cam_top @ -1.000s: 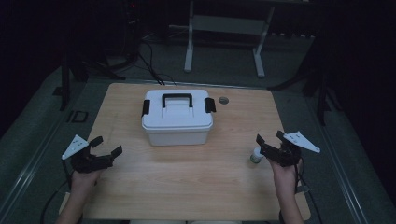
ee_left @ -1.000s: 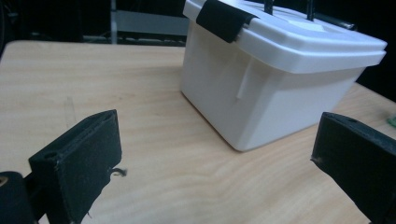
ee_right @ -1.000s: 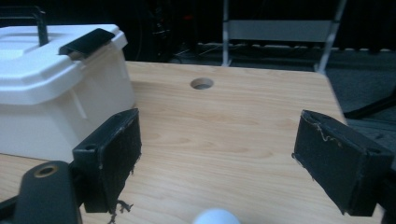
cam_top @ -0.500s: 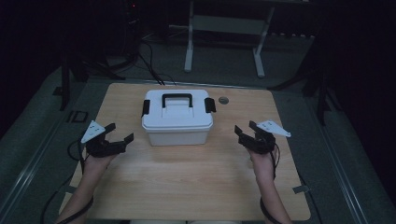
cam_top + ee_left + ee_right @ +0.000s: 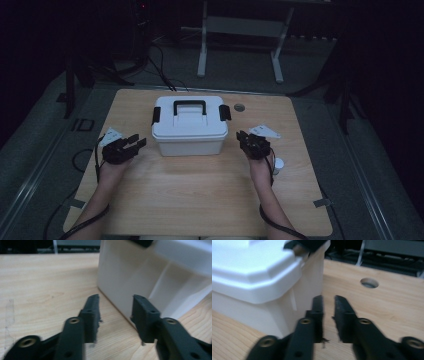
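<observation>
White box (image 5: 189, 125) sits mid-tabletop (image 5: 200, 190). Both claws have come in from the edges to flank it, jaws just closing on nothing: left claw (image 5: 116, 312) half spread at its side, right claw (image 5: 328, 306) nearly pressed together. Probably aiming for the side latches.

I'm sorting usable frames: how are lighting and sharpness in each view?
High view: dim, dark surroundings, white box readable. Left gripper view: bright, box wall soft, jaw bases smeared. Right gripper view: box lid overexposed, near arms blurred.
</observation>
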Motion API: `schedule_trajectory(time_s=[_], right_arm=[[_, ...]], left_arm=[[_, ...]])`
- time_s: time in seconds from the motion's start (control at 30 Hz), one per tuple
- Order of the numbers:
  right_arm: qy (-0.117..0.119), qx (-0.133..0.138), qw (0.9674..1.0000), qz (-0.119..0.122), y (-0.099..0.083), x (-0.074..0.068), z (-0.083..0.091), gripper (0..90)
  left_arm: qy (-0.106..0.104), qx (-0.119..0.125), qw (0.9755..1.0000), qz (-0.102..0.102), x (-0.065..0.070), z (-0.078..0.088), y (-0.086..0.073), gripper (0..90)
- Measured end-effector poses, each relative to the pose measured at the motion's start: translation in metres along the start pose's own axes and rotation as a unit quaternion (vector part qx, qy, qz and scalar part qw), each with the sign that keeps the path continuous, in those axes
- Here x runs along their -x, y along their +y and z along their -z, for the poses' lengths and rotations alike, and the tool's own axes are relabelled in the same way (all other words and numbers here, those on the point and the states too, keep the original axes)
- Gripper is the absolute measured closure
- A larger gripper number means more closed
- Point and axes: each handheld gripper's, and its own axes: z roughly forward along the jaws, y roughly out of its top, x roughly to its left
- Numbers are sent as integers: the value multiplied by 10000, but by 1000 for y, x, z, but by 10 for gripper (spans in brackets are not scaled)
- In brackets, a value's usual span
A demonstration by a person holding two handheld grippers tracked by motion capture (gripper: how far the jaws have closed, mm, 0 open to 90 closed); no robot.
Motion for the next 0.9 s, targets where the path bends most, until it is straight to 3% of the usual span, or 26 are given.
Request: schedule_trajectory(time_s=[0.03, 0.1, 0.17, 0.2, 0.3, 0.33, 0.43, 0.53, 0.63, 0.7, 0.77, 0.87, 0.9], right_arm=[[27, -81, 10000, -3, -3, -2, -9, 870], [38, -159, 9999, 32, -6, -5, -17, 893], [76, -199, 9998, 45, -7, -5, -21, 896], [103, -243, 9997, -12, -10, -6, -28, 897], [121, -292, 9995, -82, -11, -7, -34, 898], [177, -311, 9991, -208, -12, -7, -40, 898], [217, -349, 9988, -279, -13, -7, -48, 897], [261, -359, 9987, -255, -12, -9, -52, 898], [348, -380, 9985, -194, -10, -16, -57, 899], [334, -369, 9986, -199, -9, -17, -58, 899], [356, -384, 9982, -290, -9, -17, -58, 900], [329, -411, 9981, -308, -10, -19, -58, 900], [362, -410, 9979, -347, -11, -18, -57, 900]], left_arm=[[-21, -143, 9999, 49, -1, -7, -1, 653], [17, -179, 9998, 44, -1, -10, -2, 699], [-87, -262, 9996, 115, -1, -16, -2, 724], [-62, -311, 9995, 39, 2, -22, -2, 754], [-133, -307, 9994, 73, 2, -27, -1, 826], [-174, -298, 9993, 104, 2, -29, 0, 828], [-244, -198, 9993, 205, 5, -34, 3, 829], [-237, -152, 9996, 103, 11, -38, 6, 870], [-395, -199, 9990, 8, 17, -44, 11, 890], [-334, -197, 9992, -13, 18, -45, 11, 892], [-488, -195, 9986, 83, 18, -45, 11, 893], [-480, -194, 9987, -10, 20, -44, 11, 894], [-509, -201, 9985, 42, 21, -43, 10, 894]])
